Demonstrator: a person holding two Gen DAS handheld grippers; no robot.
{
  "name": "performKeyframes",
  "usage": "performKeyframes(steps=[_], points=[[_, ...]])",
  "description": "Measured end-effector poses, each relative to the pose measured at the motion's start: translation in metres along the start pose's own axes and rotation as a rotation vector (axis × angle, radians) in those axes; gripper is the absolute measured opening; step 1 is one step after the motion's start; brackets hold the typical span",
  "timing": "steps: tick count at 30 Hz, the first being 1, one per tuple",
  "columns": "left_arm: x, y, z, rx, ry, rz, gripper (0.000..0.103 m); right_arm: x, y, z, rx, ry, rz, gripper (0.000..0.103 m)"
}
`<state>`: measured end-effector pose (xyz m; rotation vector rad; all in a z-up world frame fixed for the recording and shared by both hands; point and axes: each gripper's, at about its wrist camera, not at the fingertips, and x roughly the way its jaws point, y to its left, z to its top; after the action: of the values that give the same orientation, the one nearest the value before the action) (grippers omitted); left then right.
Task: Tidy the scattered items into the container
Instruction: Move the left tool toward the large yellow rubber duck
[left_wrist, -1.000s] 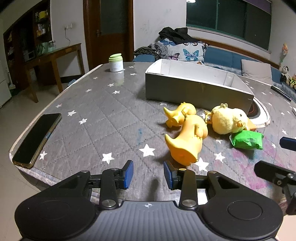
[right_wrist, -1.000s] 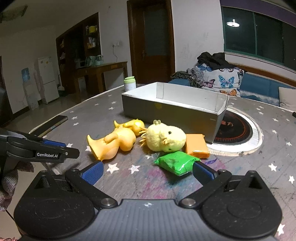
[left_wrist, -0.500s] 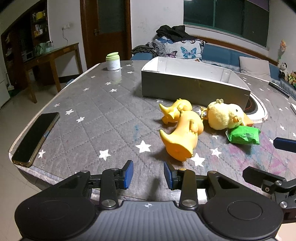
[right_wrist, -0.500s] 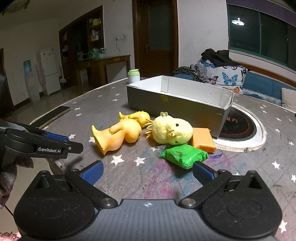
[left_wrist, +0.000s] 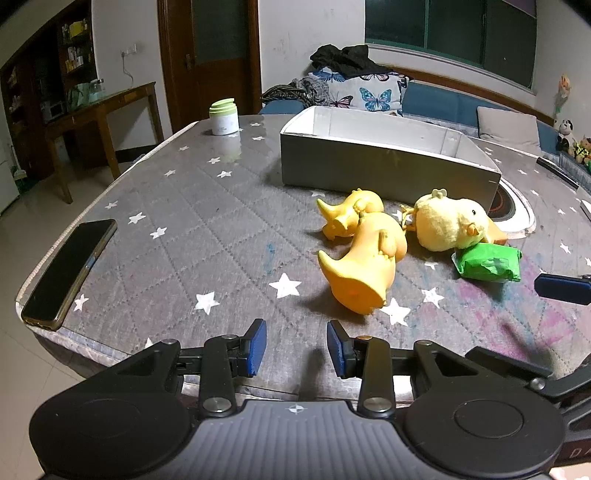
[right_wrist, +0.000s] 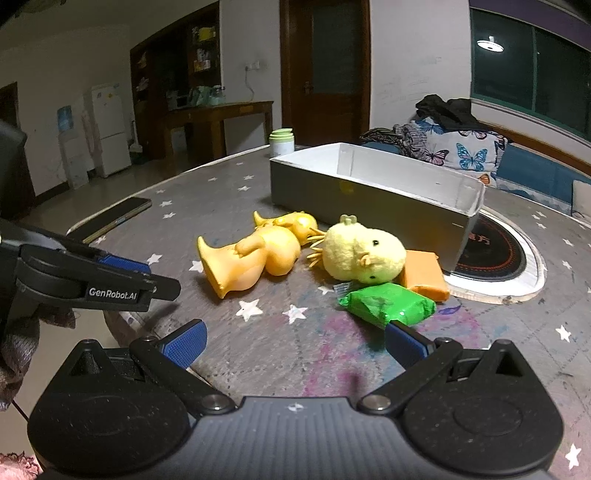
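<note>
A grey open box (left_wrist: 388, 166) (right_wrist: 369, 199) stands on the star-patterned table. In front of it lie a large orange rubber duck (left_wrist: 365, 266) (right_wrist: 247, 258), a smaller orange duck (left_wrist: 351, 214) (right_wrist: 291, 225), a yellow plush chick (left_wrist: 447, 221) (right_wrist: 362, 254), a green packet (left_wrist: 489, 262) (right_wrist: 388, 306) and an orange block (right_wrist: 424, 275). My left gripper (left_wrist: 296, 347) is open and empty, just short of the large duck. My right gripper (right_wrist: 295, 341) is wide open and empty, its right finger close to the green packet.
A black phone (left_wrist: 68, 266) lies at the table's left edge. A white jar with a green lid (left_wrist: 223, 116) stands at the far left. A round black hob plate (right_wrist: 495, 254) sits right of the box. A sofa with cushions is behind the table.
Both grippers have pulled back a little from the toys and risen slightly. Both stay open and empty. The toys have not moved.
</note>
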<state>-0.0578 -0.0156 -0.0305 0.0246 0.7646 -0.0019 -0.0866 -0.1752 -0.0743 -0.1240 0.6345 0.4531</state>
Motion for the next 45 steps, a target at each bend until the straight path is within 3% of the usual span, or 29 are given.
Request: performKeyframes(steps=[45], points=[[0.020,0.013,0.018,-0.026,0.045,-0.009,0.038,0.043,0.007,0.018,-0.061,0.065,0.073,0.103]])
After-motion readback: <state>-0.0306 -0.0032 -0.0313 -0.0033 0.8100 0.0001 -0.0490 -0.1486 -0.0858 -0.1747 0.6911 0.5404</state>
